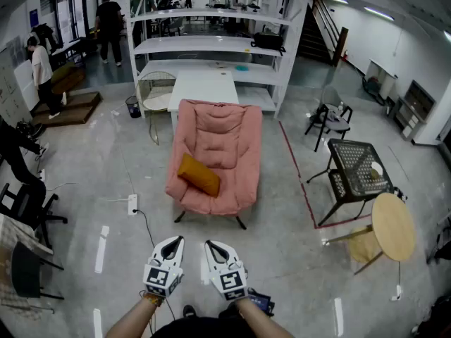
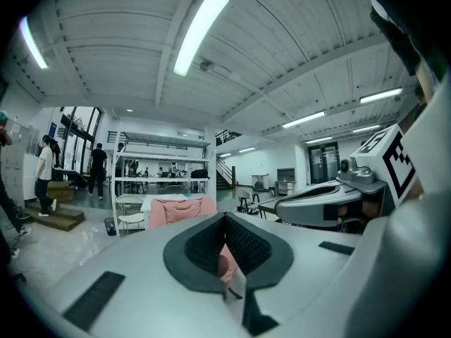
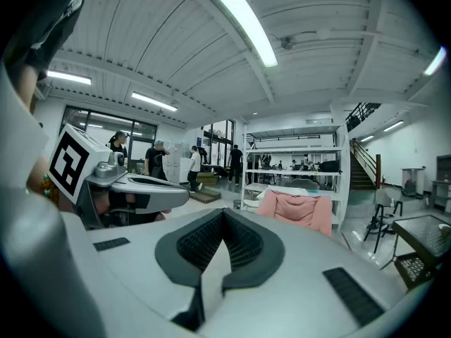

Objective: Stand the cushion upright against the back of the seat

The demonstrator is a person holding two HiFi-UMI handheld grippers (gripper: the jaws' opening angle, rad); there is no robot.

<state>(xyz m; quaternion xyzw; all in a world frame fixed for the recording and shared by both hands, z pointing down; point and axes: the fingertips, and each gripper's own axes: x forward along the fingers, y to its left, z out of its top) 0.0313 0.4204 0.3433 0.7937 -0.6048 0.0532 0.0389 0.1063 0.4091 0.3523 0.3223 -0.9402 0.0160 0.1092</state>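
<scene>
A pink armchair (image 1: 215, 153) stands on the grey floor a few steps ahead. An orange cushion (image 1: 199, 174) lies tilted on its seat, toward the left side, away from the backrest. At the bottom of the head view, my left gripper (image 1: 173, 241) and right gripper (image 1: 211, 245) are held side by side, well short of the chair. Both are shut and hold nothing. In the left gripper view the jaws (image 2: 225, 217) meet, with the armchair (image 2: 176, 210) beyond them. The right gripper view shows the same closed jaws (image 3: 223, 213) and the armchair (image 3: 296, 208). In both gripper views the cushion is hidden.
Behind the chair are a white table (image 1: 204, 86) and white shelving (image 1: 211, 44). On the right stand a black mesh table (image 1: 359, 167) and a round wooden table (image 1: 392, 225). A power strip (image 1: 132, 203) with its cable lies on the floor to the left. People stand at the far left.
</scene>
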